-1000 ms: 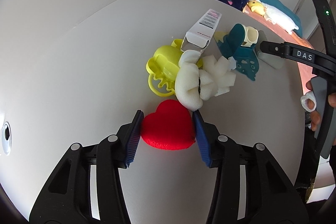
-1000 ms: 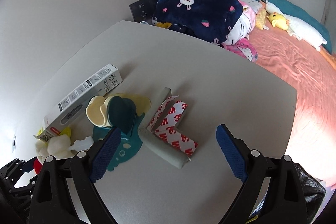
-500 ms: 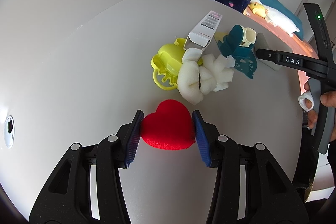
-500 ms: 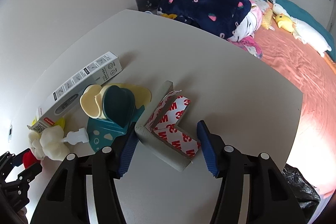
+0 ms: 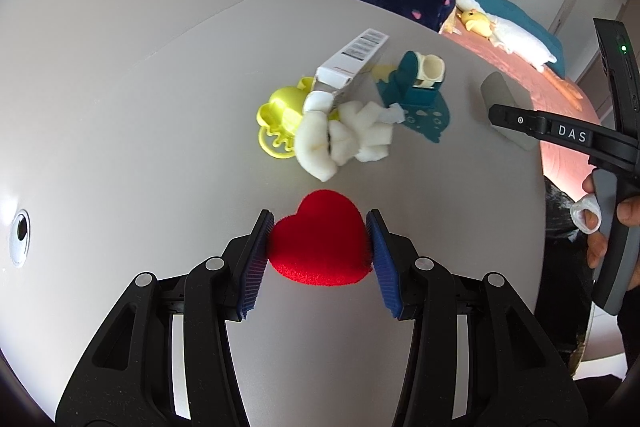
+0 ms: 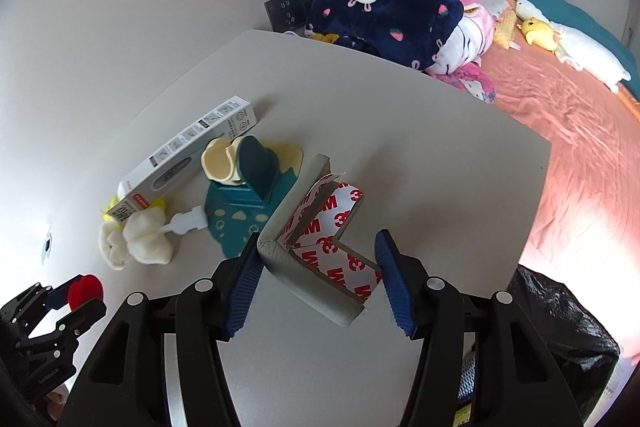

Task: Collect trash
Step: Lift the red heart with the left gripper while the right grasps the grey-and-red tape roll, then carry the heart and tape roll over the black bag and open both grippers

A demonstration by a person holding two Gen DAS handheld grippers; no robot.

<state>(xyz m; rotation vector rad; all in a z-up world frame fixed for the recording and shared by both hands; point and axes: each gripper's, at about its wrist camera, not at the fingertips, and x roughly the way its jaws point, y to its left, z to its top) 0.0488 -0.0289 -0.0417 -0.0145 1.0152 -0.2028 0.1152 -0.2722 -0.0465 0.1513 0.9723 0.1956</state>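
Beside a bed with an orange-pink sheet (image 6: 568, 131), the pale grey desk (image 5: 132, 115) carries a small heap of trash near its far edge. Both hands are in the pick-up step. The left gripper (image 5: 320, 247) pinches a red heart-shaped foam piece (image 5: 320, 247) between its jaws. The right gripper (image 6: 320, 279) has its jaws closed on a grey L-shaped corner guard with red-printed tape backing (image 6: 320, 259), near the desk's right edge. Next, I judge, both pieces must go to the black plastic bag (image 6: 560, 315) just off that edge, and the jaws must keep a firm grip on the way.
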